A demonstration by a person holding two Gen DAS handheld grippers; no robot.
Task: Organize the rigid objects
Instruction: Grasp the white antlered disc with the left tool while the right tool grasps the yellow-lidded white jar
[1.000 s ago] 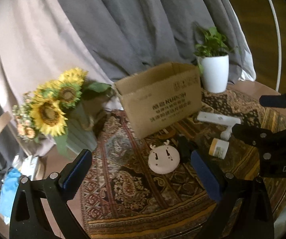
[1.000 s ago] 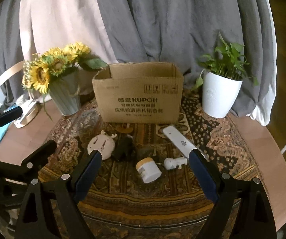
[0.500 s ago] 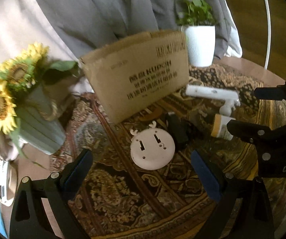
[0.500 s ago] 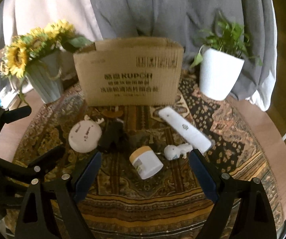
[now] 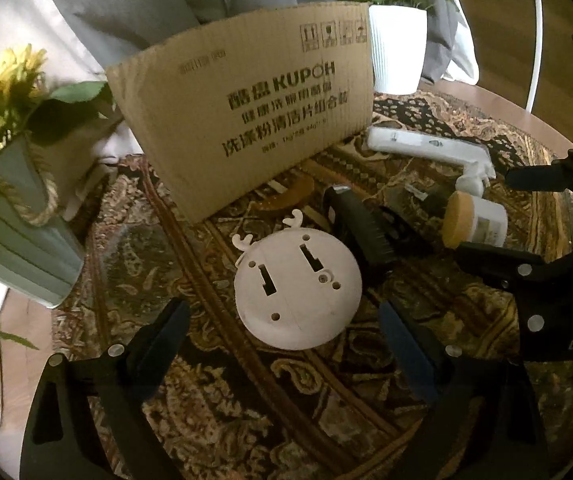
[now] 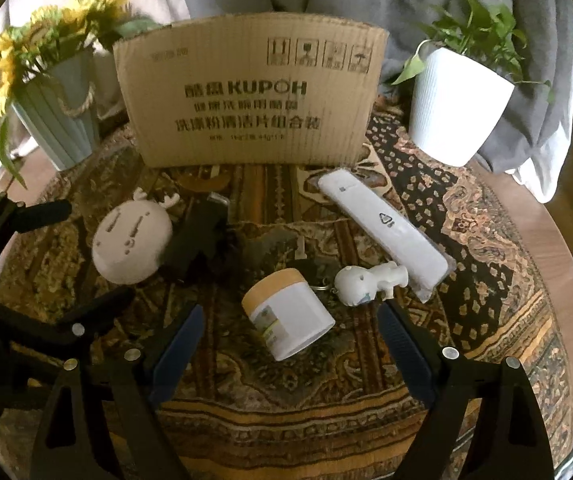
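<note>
A round white disc with antlers [image 5: 298,290] lies on the patterned rug, just ahead of my open, empty left gripper [image 5: 282,340]. It also shows in the right wrist view [image 6: 132,248]. A white jar with a tan lid [image 6: 288,314] lies on its side just ahead of my open, empty right gripper [image 6: 290,340]. Beside the jar are a small white figurine [image 6: 366,284], a long white remote-like bar [image 6: 382,226] and a black object [image 6: 202,236]. A cardboard box [image 6: 250,104] stands behind them all.
A sunflower vase [image 6: 58,112] stands at the back left and a white plant pot [image 6: 454,100] at the back right. The rug covers a round table whose wooden edge [image 6: 558,248] shows on the right. Grey drapes hang behind.
Both grippers have moved forward and down toward the objects. The disc and the jar now sit much closer to the open fingers. Nothing has been grasped.
</note>
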